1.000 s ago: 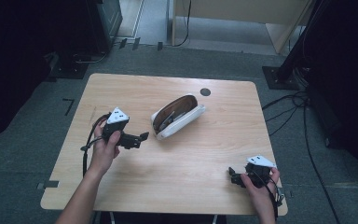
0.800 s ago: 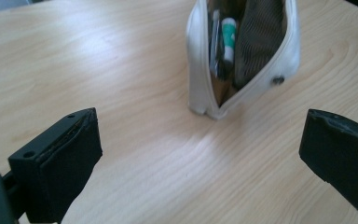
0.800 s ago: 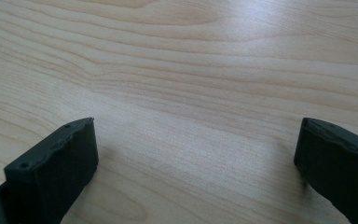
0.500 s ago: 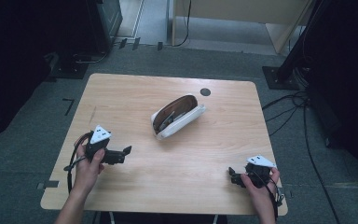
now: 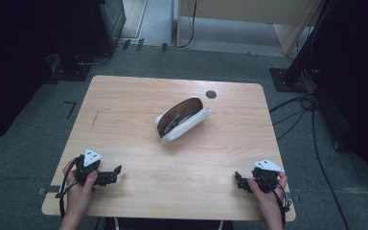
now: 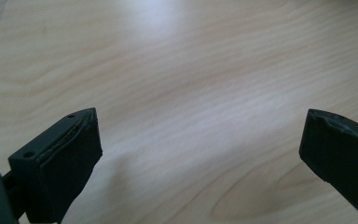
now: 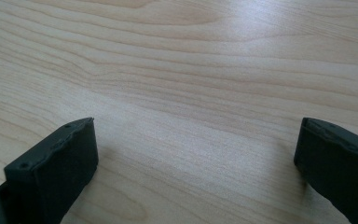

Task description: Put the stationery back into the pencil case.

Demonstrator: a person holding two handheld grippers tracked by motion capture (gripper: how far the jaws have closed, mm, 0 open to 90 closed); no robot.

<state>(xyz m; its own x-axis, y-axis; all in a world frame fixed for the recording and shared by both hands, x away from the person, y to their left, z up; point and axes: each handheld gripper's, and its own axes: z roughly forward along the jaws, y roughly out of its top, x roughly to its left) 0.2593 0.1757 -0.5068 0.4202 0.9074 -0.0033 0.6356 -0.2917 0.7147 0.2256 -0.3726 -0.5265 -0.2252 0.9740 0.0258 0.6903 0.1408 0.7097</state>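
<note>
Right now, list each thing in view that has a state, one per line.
Pencil case: open, lying on its side mid-table, items inside.
Left claw: open, empty, low near the table's front left corner.
Right claw: open, empty, low near the front right corner.
Table: bare wood around the case.

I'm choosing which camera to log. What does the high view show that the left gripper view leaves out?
High view alone: the open pencil case at mid-table, a dark round spot behind it, the right hand-held gripper near the front right corner, both hands and the floor. Left gripper view alone: a close look at the wide gap between its black jaws, nothing held. Both: the left hand-held gripper and the wooden table.
</note>
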